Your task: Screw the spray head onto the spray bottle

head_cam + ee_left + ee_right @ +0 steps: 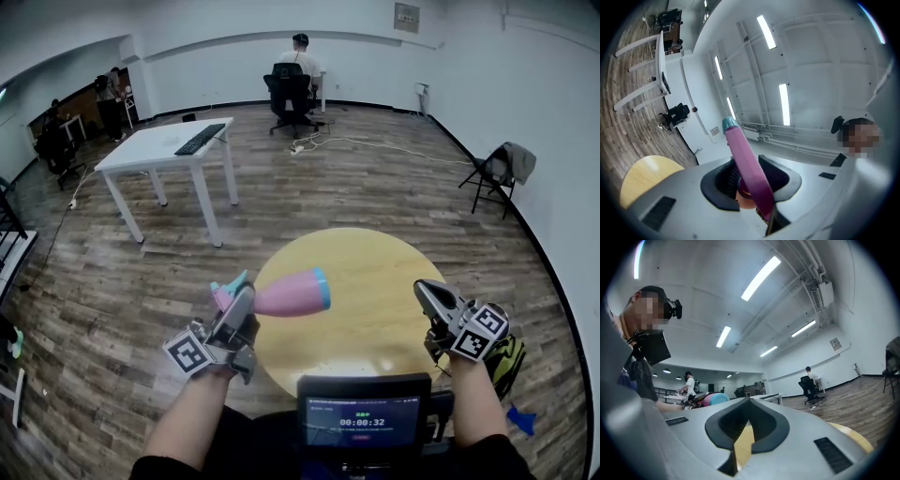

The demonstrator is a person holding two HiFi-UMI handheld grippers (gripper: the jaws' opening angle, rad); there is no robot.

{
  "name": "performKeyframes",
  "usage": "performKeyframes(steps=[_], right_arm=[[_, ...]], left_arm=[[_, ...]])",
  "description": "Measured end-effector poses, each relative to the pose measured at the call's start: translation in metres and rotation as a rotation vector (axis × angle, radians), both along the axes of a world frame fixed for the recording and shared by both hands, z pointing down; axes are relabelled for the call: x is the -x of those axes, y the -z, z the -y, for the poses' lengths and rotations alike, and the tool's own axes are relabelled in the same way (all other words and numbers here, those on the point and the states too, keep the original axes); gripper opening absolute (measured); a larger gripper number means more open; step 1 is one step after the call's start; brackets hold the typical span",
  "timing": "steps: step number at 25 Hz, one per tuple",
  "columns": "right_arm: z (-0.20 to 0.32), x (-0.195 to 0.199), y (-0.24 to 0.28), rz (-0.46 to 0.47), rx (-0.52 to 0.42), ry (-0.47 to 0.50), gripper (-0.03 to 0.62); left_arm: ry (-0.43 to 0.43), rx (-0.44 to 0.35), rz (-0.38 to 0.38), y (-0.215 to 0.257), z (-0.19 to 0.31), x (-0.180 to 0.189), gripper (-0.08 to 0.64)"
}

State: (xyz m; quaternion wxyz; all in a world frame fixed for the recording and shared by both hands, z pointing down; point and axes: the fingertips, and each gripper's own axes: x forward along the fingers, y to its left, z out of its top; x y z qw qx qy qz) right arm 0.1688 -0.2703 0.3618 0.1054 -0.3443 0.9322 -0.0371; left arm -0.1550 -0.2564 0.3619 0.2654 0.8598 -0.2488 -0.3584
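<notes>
Head view shows the left gripper [242,298] at lower left of the frame, holding the pink spray bottle [291,293] roughly level above the round yellow tabletop [375,300], with the bottle's teal base pointing toward frame centre. A teal and pink part, judged to be the spray head [228,286], projects from the far side of that gripper toward the left of the frame. Whether it is fully threaded onto the neck cannot be determined. To perform the step well, keep the bottle clamped and motionless in the left gripper. Bring the other gripper to the spray head collar in line with the bottle's long axis, and turn the collar squarely so the threads do not cross. A tilted approach would likely jam the collar. Left gripper view confirms a partly closed grasp: both jaws press the bottle body near its neck end, and the bottle runs away from the jaws toward the upper middle of the frame. Right gripper [427,292], at lower right in the head view, is fully clenched and empty, touching nothing; only the tabletop shows through the seam between its jaws.
</notes>
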Motion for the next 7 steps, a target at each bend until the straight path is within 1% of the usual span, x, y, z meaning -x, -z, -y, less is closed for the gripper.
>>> performKeyframes(steps=[7], right_arm=[[0.0010, 0.0062, -0.0057, -0.005, 0.007, 0.015, 0.014]], left_arm=[[-0.005, 0.005, -0.005, -0.0030, 0.0001, 0.0010, 0.144]])
